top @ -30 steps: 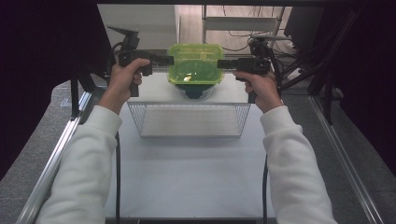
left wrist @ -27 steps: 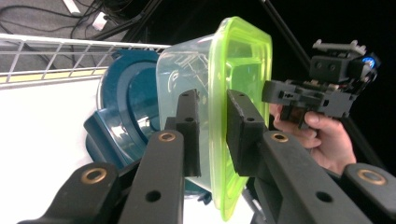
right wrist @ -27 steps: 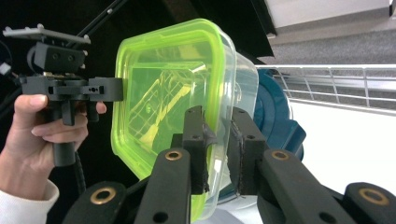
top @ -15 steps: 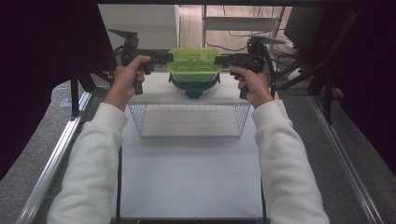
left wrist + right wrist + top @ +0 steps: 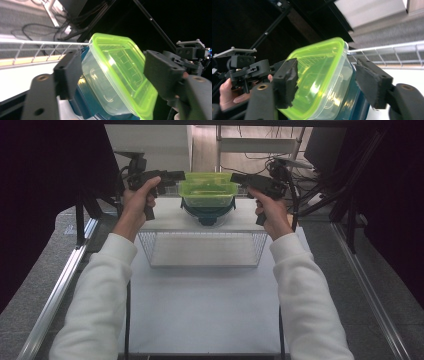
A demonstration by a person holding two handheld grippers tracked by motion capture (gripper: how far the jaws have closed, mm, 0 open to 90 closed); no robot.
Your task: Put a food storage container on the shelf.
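Item: clear box with green lid (image 5: 207, 190), stacked on a blue-rimmed box (image 5: 206, 214), held aloft above the wire basket (image 5: 202, 247). Left gripper (image 5: 181, 176) and right gripper (image 5: 234, 178) clamp its opposite ends. Step: carrying; next likely calls for level, matched lowering.

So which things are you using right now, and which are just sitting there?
In use:
- green-lidded container
- blue-lidded container under it
- left gripper
- right gripper

Just sitting there:
- wire basket
- white table
- cables behind
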